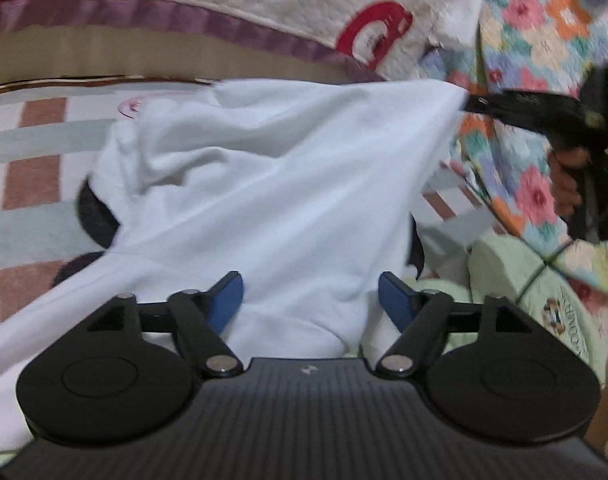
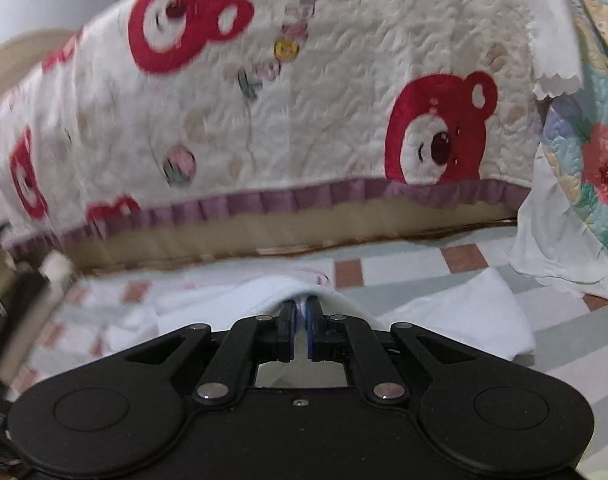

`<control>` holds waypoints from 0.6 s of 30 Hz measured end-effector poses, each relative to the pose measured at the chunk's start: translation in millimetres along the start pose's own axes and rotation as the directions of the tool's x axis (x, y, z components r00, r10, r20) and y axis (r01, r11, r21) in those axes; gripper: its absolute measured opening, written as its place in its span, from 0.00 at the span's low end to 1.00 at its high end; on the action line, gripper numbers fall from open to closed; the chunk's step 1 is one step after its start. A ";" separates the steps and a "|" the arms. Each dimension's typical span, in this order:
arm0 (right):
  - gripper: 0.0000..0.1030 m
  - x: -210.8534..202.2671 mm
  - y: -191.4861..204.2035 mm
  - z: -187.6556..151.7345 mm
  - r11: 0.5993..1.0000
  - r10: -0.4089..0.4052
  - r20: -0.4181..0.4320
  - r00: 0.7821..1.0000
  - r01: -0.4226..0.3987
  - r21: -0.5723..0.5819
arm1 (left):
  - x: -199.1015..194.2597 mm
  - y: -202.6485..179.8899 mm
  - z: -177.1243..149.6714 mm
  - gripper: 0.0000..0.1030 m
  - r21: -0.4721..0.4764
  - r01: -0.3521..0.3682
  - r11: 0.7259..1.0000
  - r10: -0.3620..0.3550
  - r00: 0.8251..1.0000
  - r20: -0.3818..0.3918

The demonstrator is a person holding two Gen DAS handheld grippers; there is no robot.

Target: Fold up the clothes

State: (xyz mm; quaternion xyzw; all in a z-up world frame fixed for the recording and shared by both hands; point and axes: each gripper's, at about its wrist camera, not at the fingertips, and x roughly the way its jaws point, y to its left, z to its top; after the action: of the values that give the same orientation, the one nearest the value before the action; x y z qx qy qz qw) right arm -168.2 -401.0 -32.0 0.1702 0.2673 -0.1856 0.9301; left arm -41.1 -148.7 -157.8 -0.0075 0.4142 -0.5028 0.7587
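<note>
On the left, the checked bedsheet (image 1: pixel 27 168) runs pink and grey under a white garment (image 1: pixel 263 200) that spreads across the middle of the bed. The left gripper (image 1: pixel 310 300) stands wide at the near edge — blue pads either side of a fold of the cloth, not pressing it. Beyond lies the bear-print quilt (image 2: pixel 304 120). To the right, the right gripper (image 2: pixel 300 314) — pinched tight on the garment's corner — holds it lifted and stretched, in front of a floral quilt (image 1: pixel 544 40).
</note>
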 end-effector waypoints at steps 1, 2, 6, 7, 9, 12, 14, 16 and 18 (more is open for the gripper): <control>0.06 2.8 0.3 -1.4 1.000 0.010 -0.011 1.000 -0.010 -0.004 | 5.3 -0.3 -2.5 0.71 -0.003 -0.007 1.000 0.007 1.000 -0.008; 0.06 5.6 0.6 -2.8 1.000 0.020 -0.023 1.000 -0.020 -0.008 | 11.2 -0.6 -5.0 0.32 0.003 -0.015 1.000 0.016 1.000 -0.021; 0.06 8.0 5.8 -4.0 0.994 0.079 -0.084 0.993 -0.084 -0.063 | 6.1 -4.2 9.2 0.05 0.164 -0.252 0.954 0.252 0.968 0.019; 0.06 5.0 8.1 -2.1 0.990 0.107 -0.110 0.988 -0.117 -0.085 | -8.0 3.5 20.3 0.05 0.112 -0.265 0.958 0.259 0.964 0.064; 0.06 4.8 7.3 -0.6 0.972 0.198 -0.207 0.958 -0.220 -0.089 | -40.7 31.2 45.0 0.05 -0.060 -0.253 0.966 0.259 0.951 0.168; 0.06 20.7 -2.7 -15.1 0.968 0.238 -0.290 0.927 -0.251 -0.009 | -34.3 50.4 48.2 0.05 -0.081 -0.407 0.910 0.415 0.885 0.213; 0.06 43.0 -7.9 -33.8 0.977 0.210 -0.368 0.906 -0.208 0.047 | -12.7 62.5 35.9 0.05 -0.125 -0.428 0.895 0.444 0.883 0.152; 0.06 58.9 -9.0 -52.5 0.981 0.194 -0.445 0.874 -0.173 0.087 | 0.6 72.5 24.8 0.05 -0.173 -0.431 0.886 0.452 0.885 0.114; 0.06 54.9 -4.5 -58.2 0.977 0.212 -0.449 0.868 -0.192 0.090 | -0.2 73.7 20.2 0.06 -0.195 -0.419 0.887 0.444 0.890 0.105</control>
State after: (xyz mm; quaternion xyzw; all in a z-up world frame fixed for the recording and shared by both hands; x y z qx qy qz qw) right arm -152.1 -394.7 -110.2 0.2556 0.4551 -0.0479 0.8516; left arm 27.5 -120.3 -176.0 -0.0155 0.3892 -0.2826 0.8766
